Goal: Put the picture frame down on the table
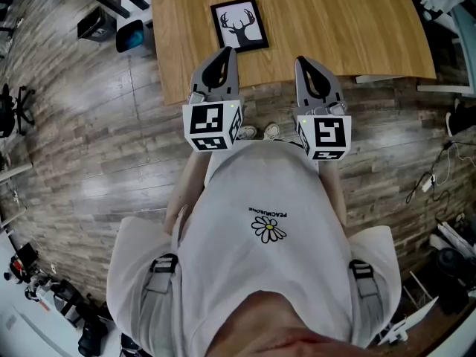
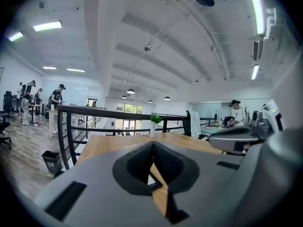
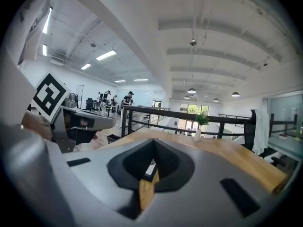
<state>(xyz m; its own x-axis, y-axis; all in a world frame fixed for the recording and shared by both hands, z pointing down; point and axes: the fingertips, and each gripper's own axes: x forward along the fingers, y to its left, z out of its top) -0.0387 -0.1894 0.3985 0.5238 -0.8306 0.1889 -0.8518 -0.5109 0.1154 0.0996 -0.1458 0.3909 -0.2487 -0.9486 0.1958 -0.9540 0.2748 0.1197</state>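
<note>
Now the picture frame [image 1: 239,24] lies flat by the surface's [image 1: 335,28] near edge, apart from the left hand-held gripper [image 1: 226,50] and right hand-held gripper [image 1: 303,60], both closed and empty.

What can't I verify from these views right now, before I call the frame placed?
- Back of the picture frame, and any stand: head view, hidden under the frame itself, which lies face up on the table.
- Frame in both gripper views: the shut left tongs and right tongs block all but a sliver.
- Table's far end: head view, cut off by the top edge.
</note>
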